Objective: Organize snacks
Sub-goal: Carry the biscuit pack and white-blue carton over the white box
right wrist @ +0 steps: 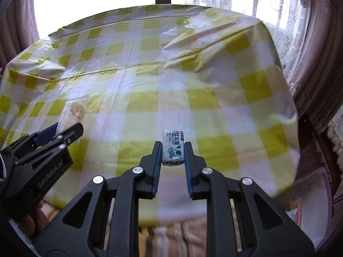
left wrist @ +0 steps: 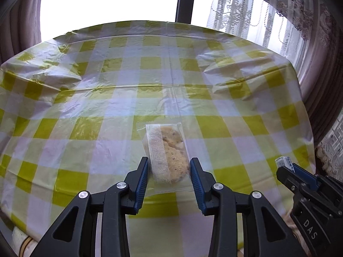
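A clear-wrapped biscuit pack [left wrist: 168, 153] lies on the yellow-and-white checked tablecloth [left wrist: 107, 107]. My left gripper [left wrist: 169, 167] is open with its jaws on either side of the pack's near end, not squeezing it. The pack also shows in the right wrist view [right wrist: 71, 114], with the left gripper [right wrist: 64, 133] just in front of it. My right gripper [right wrist: 172, 153] is shut on a small white-and-blue wrapped candy [right wrist: 173, 147] and holds it above the cloth. In the left wrist view the right gripper [left wrist: 288, 170] sits at the right with the candy [left wrist: 284, 162] sticking out.
The tablecloth [right wrist: 214, 75] has raised folds at the far left and far right. Lace curtains [left wrist: 246, 10] and a window frame [left wrist: 185, 0] stand behind the table. A light tray-like thing [right wrist: 308, 197] sits off the table's right edge.
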`<state>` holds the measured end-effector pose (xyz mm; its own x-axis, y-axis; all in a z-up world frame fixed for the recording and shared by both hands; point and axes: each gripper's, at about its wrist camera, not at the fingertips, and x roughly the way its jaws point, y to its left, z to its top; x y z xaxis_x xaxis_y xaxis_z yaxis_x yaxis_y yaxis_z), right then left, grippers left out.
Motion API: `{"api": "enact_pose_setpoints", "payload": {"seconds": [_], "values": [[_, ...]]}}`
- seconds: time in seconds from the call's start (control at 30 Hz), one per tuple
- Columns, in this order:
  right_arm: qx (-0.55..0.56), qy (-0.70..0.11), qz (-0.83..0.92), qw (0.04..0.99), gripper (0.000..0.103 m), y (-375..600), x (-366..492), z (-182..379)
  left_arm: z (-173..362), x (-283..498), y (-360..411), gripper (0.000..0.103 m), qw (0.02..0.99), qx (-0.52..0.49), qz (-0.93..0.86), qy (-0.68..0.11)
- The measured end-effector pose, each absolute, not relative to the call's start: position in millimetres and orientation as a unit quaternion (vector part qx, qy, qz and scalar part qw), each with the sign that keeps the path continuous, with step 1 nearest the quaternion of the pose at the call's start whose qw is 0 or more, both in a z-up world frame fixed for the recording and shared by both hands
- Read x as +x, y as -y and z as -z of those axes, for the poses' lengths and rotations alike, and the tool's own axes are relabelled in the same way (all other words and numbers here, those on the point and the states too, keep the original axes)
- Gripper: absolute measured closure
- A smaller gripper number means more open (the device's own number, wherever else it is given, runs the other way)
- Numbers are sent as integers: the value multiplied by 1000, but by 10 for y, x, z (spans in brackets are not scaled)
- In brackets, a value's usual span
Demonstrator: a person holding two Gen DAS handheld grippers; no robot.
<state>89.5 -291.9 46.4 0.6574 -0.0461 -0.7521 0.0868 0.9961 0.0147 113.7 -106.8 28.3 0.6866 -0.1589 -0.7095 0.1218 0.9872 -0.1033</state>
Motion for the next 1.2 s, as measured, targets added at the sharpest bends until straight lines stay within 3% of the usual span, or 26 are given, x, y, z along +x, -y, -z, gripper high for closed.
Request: {"api": "enact_pose_setpoints", "payload": {"seconds": [1.2], "values": [[60,-432,167,884,80,4307,-790,-540,-522,-124,2644,64,854,61,304,-418]]}}
